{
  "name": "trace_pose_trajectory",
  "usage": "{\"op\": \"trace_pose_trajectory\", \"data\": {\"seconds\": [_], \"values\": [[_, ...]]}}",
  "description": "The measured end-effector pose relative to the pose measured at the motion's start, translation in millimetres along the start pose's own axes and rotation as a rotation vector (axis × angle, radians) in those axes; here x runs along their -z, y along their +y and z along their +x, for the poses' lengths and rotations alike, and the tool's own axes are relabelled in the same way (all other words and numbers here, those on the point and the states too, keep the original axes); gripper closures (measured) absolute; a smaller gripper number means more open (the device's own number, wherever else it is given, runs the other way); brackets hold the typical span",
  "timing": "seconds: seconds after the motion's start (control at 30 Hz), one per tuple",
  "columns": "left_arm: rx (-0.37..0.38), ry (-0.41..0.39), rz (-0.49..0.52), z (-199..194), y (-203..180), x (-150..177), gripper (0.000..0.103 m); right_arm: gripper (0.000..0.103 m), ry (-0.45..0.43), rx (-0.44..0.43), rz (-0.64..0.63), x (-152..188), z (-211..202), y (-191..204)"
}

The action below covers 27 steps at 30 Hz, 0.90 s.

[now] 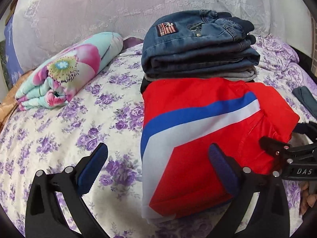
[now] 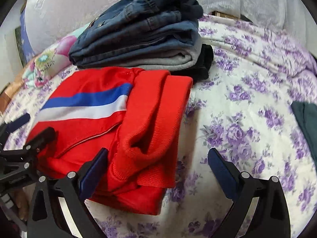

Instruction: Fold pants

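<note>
Folded red pants (image 1: 208, 123) with a blue and white stripe lie on the floral bedsheet (image 1: 79, 119); they also show in the right wrist view (image 2: 122, 123). My left gripper (image 1: 158, 170) is open, its jaws straddling the pants' left edge, holding nothing. My right gripper (image 2: 156, 170) is open over the pants' right ribbed edge, empty. Each gripper shows in the other's view: the right one at the pants' right side (image 1: 281, 154), the left one at their left side (image 2: 33, 146).
A stack of folded jeans (image 1: 198, 47) over grey and black garments sits just behind the red pants, also in the right wrist view (image 2: 142, 31). A rolled floral blanket (image 1: 65, 69) lies at the left. A dark garment (image 2: 307, 123) lies at the right. Pillows (image 1: 118, 6) line the back.
</note>
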<state>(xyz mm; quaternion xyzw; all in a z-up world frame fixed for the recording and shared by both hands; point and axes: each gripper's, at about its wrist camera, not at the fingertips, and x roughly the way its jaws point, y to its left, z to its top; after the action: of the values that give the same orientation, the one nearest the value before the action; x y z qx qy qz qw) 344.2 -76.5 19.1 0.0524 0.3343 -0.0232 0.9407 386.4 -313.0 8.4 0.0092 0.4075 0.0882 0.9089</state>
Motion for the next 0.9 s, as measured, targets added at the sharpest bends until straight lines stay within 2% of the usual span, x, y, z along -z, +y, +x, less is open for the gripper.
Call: {"op": "trace_pose_trajectory", "data": {"seconds": [0.1,0.17,0.27,0.3,0.43,0.7,0.9], "values": [[-0.004,-0.017,-0.008,-2.6,0.9,1.9,0.004,0.004,-0.119,0.044,-0.004,7.0,-23.1,6.2],[-0.009,-0.038,-0.013,-7.2,1.4,3.0,0.004,0.003,-0.152,0.077,-0.037,12.2,-32.1,14.9],[-0.018,-0.059,-0.013,-14.0,1.7,5.2,0.004,0.003,-0.016,0.152,-0.109,15.5,-12.7,28.3],[-0.015,-0.048,-0.004,-13.7,0.4,6.7,0.004,0.004,-0.005,0.158,-0.117,15.9,-11.2,29.3],[-0.007,0.021,0.049,-7.6,-7.0,13.7,0.004,0.003,-0.033,0.159,-0.110,20.1,-17.8,27.2],[-0.080,-0.064,0.084,-42.2,-11.2,31.5,0.004,0.004,-0.151,0.192,-0.107,38.1,-52.2,34.7],[-0.093,-0.099,0.085,-60.3,-11.0,40.6,0.004,0.004,-0.182,0.210,-0.163,49.5,-67.5,51.3]]}}
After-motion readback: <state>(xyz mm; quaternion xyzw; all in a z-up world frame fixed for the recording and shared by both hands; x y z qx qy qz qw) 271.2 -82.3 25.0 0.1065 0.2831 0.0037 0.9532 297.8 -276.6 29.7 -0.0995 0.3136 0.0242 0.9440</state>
